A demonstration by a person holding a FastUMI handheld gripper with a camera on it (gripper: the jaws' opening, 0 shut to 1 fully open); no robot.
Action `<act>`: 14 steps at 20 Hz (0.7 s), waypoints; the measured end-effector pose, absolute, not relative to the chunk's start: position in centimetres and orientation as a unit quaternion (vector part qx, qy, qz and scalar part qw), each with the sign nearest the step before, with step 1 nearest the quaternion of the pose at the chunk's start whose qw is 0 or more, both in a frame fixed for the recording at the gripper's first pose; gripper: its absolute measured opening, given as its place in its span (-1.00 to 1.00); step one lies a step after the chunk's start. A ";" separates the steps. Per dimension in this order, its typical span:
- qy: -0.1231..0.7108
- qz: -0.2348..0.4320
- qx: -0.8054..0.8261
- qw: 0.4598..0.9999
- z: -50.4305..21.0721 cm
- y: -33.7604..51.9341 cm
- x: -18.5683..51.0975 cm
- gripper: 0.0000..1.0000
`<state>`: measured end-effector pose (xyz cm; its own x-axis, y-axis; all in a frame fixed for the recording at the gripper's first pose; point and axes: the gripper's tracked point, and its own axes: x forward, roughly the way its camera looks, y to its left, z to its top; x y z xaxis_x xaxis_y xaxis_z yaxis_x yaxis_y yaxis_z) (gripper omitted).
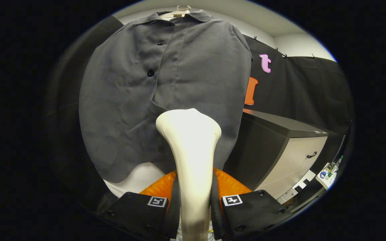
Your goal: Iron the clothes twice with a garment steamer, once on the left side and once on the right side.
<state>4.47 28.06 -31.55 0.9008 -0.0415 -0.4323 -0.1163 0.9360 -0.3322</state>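
Straight ahead of our gripper (194,204) hangs the largest thing we see, a dark grey button-front shirt (166,90) of matte woven cloth, spread wide on a pale hanger (178,11) well above and beyond the fingers. We count 2 dark buttons (150,72) on its placket, and its rounded hem ends just beyond the steamer head, with a white surface (139,179) showing under it.

Beyond the fingers to the right stands a cabinet with a black top and light drawer fronts (290,160), its near corner edge close beside the shirt's right side; a dark curved handle (312,155) sits on 1 drawer. Farther right and lower, a small tray of bottles (329,170) lies well apart from us.

Our gripper points forward and slightly upward at the shirt's lower middle. Its 2 fingers are closed against the slim neck of a cream-white plastic garment steamer (191,150), 1 on each side, each carrying a square black-and-white marker (232,200). The steamer's flared head rises just ahead of the fingers and overlaps the shirt's lower front; we cannot tell whether it touches the cloth. An orange ribbed part (228,184) shows behind the neck, between the fingers.

Open shirt cloth lies to the left and above the head; to the right the cabinet edge narrows the room.
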 end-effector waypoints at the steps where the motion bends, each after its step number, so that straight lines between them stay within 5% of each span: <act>1: 0.224 0.021 -0.178 0.958 -31.8 28.2 4.4 -0.07; 14: 0.155 0.026 -0.155 0.975 -23.9 29.7 3.9 -0.08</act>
<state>3.89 29.65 -23.88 0.9507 0.0031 -0.3100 -0.0992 0.9504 -0.2949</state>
